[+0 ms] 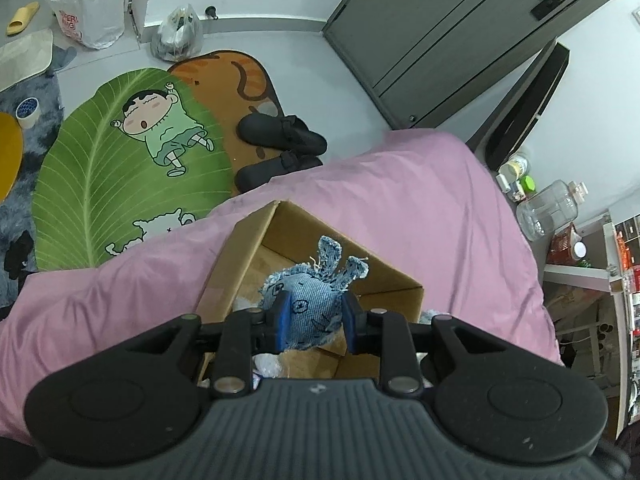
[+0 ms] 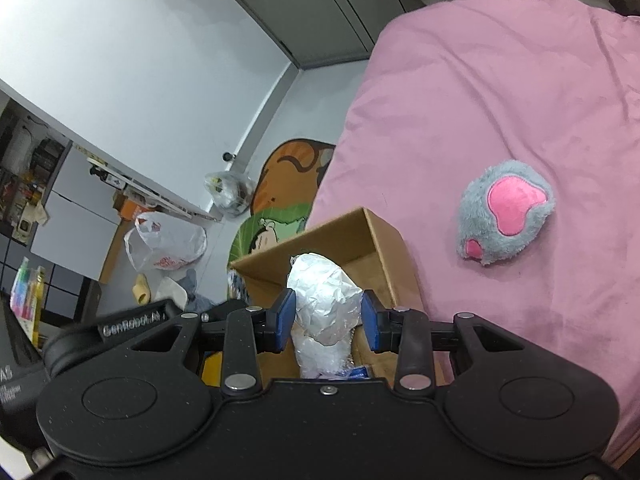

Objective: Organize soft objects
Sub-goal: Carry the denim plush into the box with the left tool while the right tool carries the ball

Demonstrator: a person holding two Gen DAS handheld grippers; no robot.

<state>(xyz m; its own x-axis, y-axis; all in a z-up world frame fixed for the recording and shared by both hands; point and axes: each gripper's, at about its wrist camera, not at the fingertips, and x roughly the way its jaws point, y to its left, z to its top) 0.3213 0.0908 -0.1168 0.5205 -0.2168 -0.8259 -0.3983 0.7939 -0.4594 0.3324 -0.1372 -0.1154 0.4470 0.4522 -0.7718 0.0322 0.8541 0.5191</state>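
My left gripper is shut on a blue denim rabbit toy, held above the open cardboard box on the pink bed cover. My right gripper is shut on a crumpled white soft bundle, held over the same box. A grey plush paw with pink pads lies on the pink cover, to the right of the box. White soft items show inside the box below the left gripper.
On the floor lie a green leaf mat, an orange cat mat, black shoes and plastic bags. A grey cabinet stands beyond the bed. Jars and bottles sit on a shelf at the right.
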